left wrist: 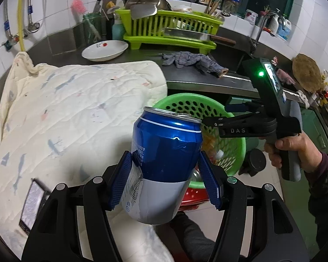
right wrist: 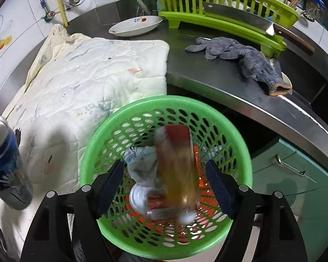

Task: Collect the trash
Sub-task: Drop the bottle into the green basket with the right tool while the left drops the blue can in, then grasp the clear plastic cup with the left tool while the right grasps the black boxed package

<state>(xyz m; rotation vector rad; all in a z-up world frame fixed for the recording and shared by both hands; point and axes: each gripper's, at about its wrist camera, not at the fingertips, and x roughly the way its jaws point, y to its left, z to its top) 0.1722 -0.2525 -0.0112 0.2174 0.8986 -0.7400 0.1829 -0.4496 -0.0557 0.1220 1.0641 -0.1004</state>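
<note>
A blue and silver drink can [left wrist: 167, 148] stands upright between the blue pads of my left gripper [left wrist: 164, 159], which is shut on its lower half. The same can [right wrist: 2, 150] shows at the left edge of the right wrist view. My right gripper [right wrist: 164, 166] hangs open over a green perforated basket [right wrist: 164, 102]. A red and amber container [right wrist: 177, 163], motion-blurred, lies between the jaws with a gap on both sides, above crumpled wrappers in the basket. In the left wrist view a hand [left wrist: 295, 148] holds the right gripper [left wrist: 210, 122] over the basket [left wrist: 185, 104].
A quilted cream cloth [right wrist: 94, 69] covers the steel counter on the left. Behind it are a white plate [right wrist: 135, 26], a lime dish rack [right wrist: 225, 19] with a cleaver [right wrist: 240, 19], and grey gloves [right wrist: 236, 52]. Green cabinets [right wrist: 295, 185] stand below the counter edge.
</note>
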